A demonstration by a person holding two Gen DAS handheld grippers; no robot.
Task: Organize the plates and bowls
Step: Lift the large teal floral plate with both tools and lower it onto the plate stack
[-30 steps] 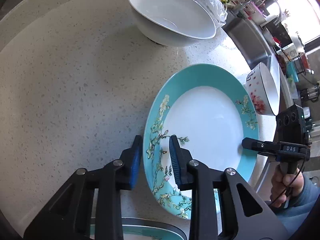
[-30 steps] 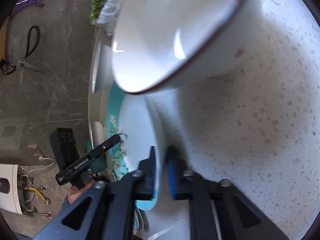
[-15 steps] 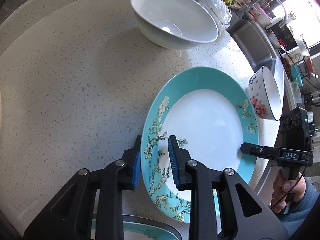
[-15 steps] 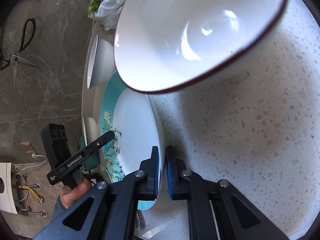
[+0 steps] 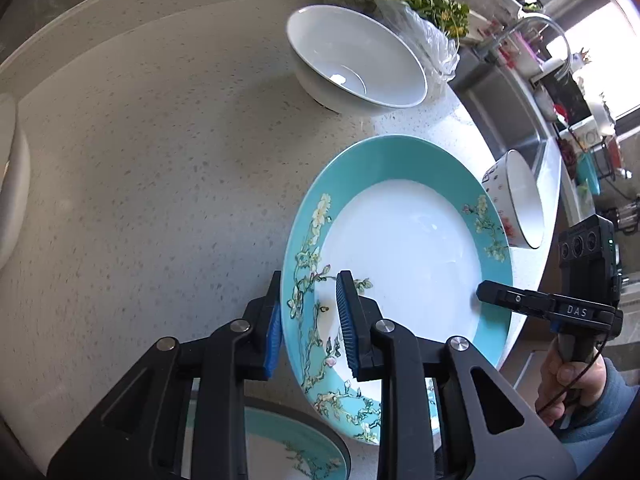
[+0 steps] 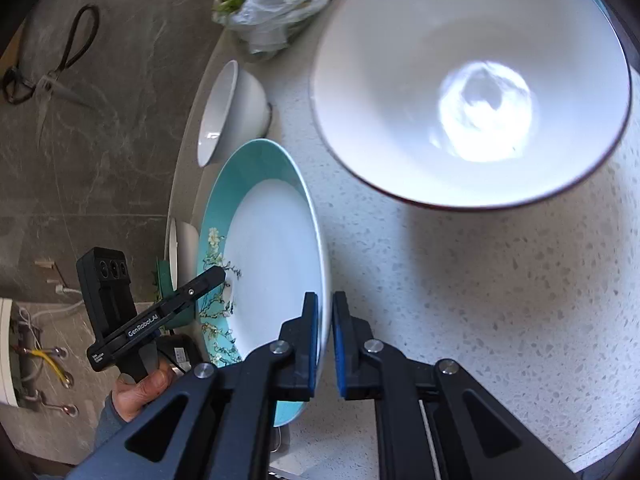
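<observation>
A: Rising a little since a second ago, with the left tongs [image 5: 309, 300] and the right tongs [image 6: 325, 308] both lifting away from the tabletop [image 5: 140, 160].

B: Still clenching?

A: Yes, gripping the teal plate [image 5: 400, 248] from opposite sides. Left tongs pinching the flowered rim, one blue pad pressing on top and the other sitting under the edge. Right tongs squeezing the plain rim across from it, pads nearly meeting on the thin lip.

B: And sitting where, the plate?

A: Hanging tilted between the two tongs, seeming to be clear of the tabletop, though not showing plainly whether the far edge is touching. Overlapping a second teal plate [image 5: 288, 452] lying lower down at the near edge of the left view.

B: Standing nearby?

A: Just beyond the right rim, a small flowered bowl [image 5: 516, 200], looming large and blurred in the right view. Farther back, a white bowl [image 5: 356, 60] resting upright on the tabletop, well apart from the plate, with a bag of greens [image 5: 420, 12] lying just behind it.

B: Anything past that?

A: A sink [image 5: 508, 96] running along the tabletop's far side. Scissors [image 6: 52, 68] hanging on the dark stone wall. Hands [image 5: 568, 376] wrapping the handles.
</observation>
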